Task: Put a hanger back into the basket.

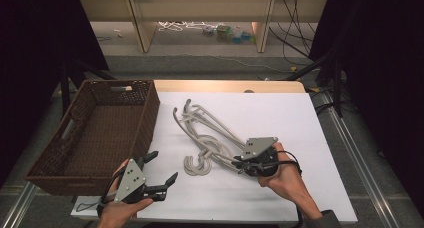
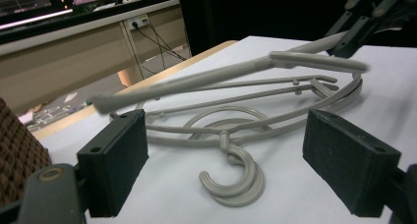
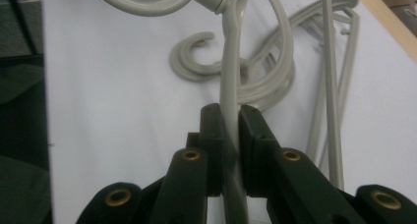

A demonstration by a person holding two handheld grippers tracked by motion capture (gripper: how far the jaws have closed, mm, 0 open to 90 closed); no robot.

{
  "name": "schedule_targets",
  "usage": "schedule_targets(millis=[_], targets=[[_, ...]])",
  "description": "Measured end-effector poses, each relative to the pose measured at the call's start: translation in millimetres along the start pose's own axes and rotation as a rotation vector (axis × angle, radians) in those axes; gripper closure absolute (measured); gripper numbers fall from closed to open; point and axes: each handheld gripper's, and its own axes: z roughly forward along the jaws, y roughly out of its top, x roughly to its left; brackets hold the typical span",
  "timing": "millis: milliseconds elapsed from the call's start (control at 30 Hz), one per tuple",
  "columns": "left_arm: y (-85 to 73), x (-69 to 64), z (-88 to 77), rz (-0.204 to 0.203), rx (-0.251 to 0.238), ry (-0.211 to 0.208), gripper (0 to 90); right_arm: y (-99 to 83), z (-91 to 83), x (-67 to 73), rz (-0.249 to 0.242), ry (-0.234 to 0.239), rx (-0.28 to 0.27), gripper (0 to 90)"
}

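Table (image 1: 280, 118): white top, wood edge showing at 12 o'clock.
Basket (image 1: 97, 133): brown wicker, at 9 o'clock of the table, partly hanging over the table's left edge; inside looks bare.
Hangers (image 1: 210, 138): pile of grey plastic coat hangers, approx. mid-table, tangled; hooks curl at the pile's 6 o'clock end, arms run up toward 11 o'clock.
Right gripper (image 1: 239, 163): at 4 o'clock of the pile, in the person's right hand (image 1: 287, 175). Jaws clenched on one hanger's arm; right gripper view shows the grey bar pinched between the two pads (image 3: 212, 130), running up to its hook joint.
Held hanger (image 2: 231, 71): in left gripper view it sits raised above the rest, tilted, blurred.
Left gripper (image 1: 165, 170): at 7 o'clock of the pile, just beside the basket's near corner, in the left hand (image 1: 120, 208). Jaws spread wide, nothing between them; pads (image 2: 115, 165) apart from the hangers, hooks (image 2: 233, 180) lying on the table between them farther off.
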Motion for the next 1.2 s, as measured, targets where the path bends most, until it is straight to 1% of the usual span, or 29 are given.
schedule_targets(millis=[33, 67, 100, 133, 167, 233, 300, 400, 433, 467, 500, 533, 567, 633, 667, 700, 733, 767, 800, 867, 933, 1000, 1033, 1167, 1200], targets=[[1.1, -0.2, 0.9, 0.009, 0.001, 0.000, 16.0, 0.0, -2.1, 2.0, -0.007, 0.012, -0.005, 82.2], [2.4, -0.4, 2.7, 0.018, -0.009, -0.005, 15.8, -0.4, -3.2, 3.7, -0.008, 0.024, -0.014, 82.3], [4.8, -0.9, 4.2, 0.030, -0.007, -0.025, 15.6, -1.1, -4.6, 5.6, -0.010, 0.035, -0.023, 82.2], [6.1, -1.2, 5.6, 0.042, 0.007, -0.039, 15.8, -2.6, -5.8, 8.5, -0.004, 0.047, -0.038, 82.3], [7.4, -2.7, 8.1, 0.060, 0.026, -0.042, 15.8, -3.4, -6.7, 9.4, -0.008, 0.057, -0.040, 82.3], [8.7, -6.5, 13.6, 0.121, 0.035, -0.045, 15.8, -4.9, -8.8, 13.0, -0.010, 0.080, -0.042, 82.3], [10.1, -10.1, 19.7, 0.185, 0.053, -0.046, 16.2, -5.2, -10.6, 17.8, -0.017, 0.089, -0.043, 82.2], [14.5, -15.4, 27.2, 0.256, 0.063, -0.068, 18.2, -3.8, -12.4, 24.3, -0.038, 0.106, -0.044, 82.2], [15.9, -16.1, 28.4, 0.269, 0.061, -0.074, 19.1, -3.2, -13.3, 26.7, -0.039, 0.123, -0.047, 82.2], [17.1, -17.7, 29.9, 0.266, 0.060, -0.081, 19.8, -2.9, -13.6, 27.7, -0.041, 0.130, -0.051, 82.3], [19.1, -18.1, 31.6, 0.291, 0.063, -0.099, 22.7, -2.3, -13.7, 28.7, -0.052, 0.134, -0.054, 82.2], [19.3, -19.3, 32.6, 0.285, 0.068, -0.107, 26.0, -1.4, -14.1, 30.5, -0.057, 0.146, -0.055, 82.3], [20.8, -18.6, 33.5, 0.316, 0.072, -0.115, 26.7, -0.8, -14.2, 31.5, -0.060, 0.148, -0.053, 82.3], [22.1, -19.3, 34.3, 0.328, 0.082, -0.144, 32.9, 0.5, -14.7, 33.7, -0.068, 0.164, -0.052, 82.3], [22.1, -19.3, 34.3, 0.328, 0.082, -0.144, 32.6, 1.0, -14.8, 34.5, -0.070, 0.165, -0.053, 82.3], [24.2, -18.8, 34.6, 0.363, 0.096, -0.170, 34.3, 1.6, -15.0, 34.8, -0.078, 0.168, -0.052, 82.3], [24.2, -20.2, 34.6, 0.367, 0.102, -0.179, 36.6, 1.9, -15.2, 34.8, -0.080, 0.173, -0.051, 82.3], [24.2, -20.2, 34.6, 0.367, 0.102, -0.179, 38.0, 2.0, -15.3, 34.7, -0.083, 0.170, -0.051, 82.3], [25.7, -20.9, 35.1, 0.417, 0.112, -0.199, 40.2, 1.9, -15.5, 34.4, -0.086, 0.170, -0.055, 82.3], [25.6, -21.9, 36.9, 0.437, 0.120, -0.213, 41.3, 2.5, -16.9, 34.9, -0.081, 0.185, -0.063, 82.3], [25.0, -21.8, 39.1, 0.449, 0.135, -0.222, 43.3, 3.7, -18.3, 35.6, -0.082, 0.197, -0.064, 82.2], [25.3, -20.3, 40.2, 0.460, 0.140, -0.233, 48.8, 4.0, -18.7, 36.2, -0.089, 0.205, -0.065, 82.2], [25.0, -19.9, 40.8, 0.454, 0.142, -0.241, 52.2, 3.6, -18.6, 36.6, -0.090, 0.212, -0.064, 82.3], [25.9, -16.9, 41.3, 0.488, 0.146, -0.280, 59.8, 3.2, -18.8, 35.7, -0.087, 0.220, -0.066, 82.2], [25.9, -16.9, 41.3, 0.488, 0.146, -0.280, 61.2, 3.2, -18.8, 35.7, -0.087, 0.220, -0.066, 82.2]])
